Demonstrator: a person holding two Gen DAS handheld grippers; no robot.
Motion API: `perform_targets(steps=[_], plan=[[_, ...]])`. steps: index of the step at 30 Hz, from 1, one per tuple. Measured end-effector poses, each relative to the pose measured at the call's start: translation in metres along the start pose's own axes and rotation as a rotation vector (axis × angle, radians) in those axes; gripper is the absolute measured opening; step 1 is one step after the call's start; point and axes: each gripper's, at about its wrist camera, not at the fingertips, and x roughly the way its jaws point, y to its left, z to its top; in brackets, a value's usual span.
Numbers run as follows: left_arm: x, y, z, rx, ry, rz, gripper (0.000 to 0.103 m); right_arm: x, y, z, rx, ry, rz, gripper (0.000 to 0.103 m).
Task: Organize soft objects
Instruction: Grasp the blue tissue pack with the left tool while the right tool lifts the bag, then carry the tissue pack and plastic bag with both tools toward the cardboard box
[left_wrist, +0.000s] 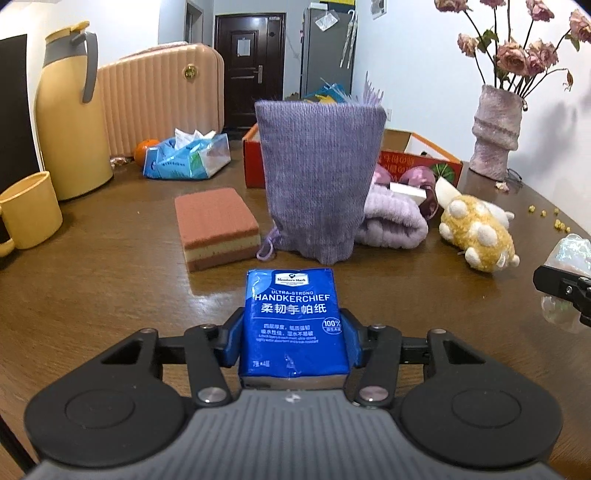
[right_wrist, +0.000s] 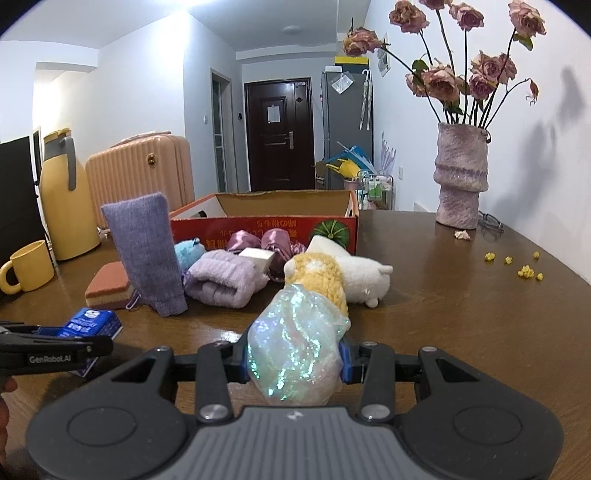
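Left gripper (left_wrist: 293, 341) clenched on handkerchief pack (left_wrist: 293, 325); right gripper (right_wrist: 295, 363) grasping iridescent bag (right_wrist: 295, 347) — blue plush (right_wrist: 189, 251) only in right view.

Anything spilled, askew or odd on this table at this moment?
Small yellow crumbs lie scattered on the table to the right, and a fallen petal sits at the foot of the vase of wilted roses. The purple knit pouch stands leaning. Nothing looks damaged.
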Motion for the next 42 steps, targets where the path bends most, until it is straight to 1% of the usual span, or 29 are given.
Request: perform_targets(steps=[10, 18, 28, 34, 42], plan=[[-0.017, 0.012, 0.019, -0.019, -0.092, 0.000, 0.053, -0.004, 0.001, 0.021, -0.013, -0.049, -0.018, 0.041], [-0.027, 0.021, 0.037, -0.040, -0.158, -0.002, 0.053, 0.000, 0.005, 0.038, -0.024, -0.084, -0.021, 0.041], [-0.037, 0.030, 0.066, -0.073, -0.251, -0.005, 0.053, 0.012, 0.011, 0.064, -0.029, -0.123, -0.021, 0.041], [-0.037, 0.034, 0.083, -0.083, -0.282, -0.005, 0.053, 0.021, 0.013, 0.078, -0.027, -0.136, -0.025, 0.041], [-0.027, 0.037, 0.103, -0.087, -0.301, 0.005, 0.053, 0.038, 0.015, 0.094, -0.025, -0.141, -0.036, 0.041]])
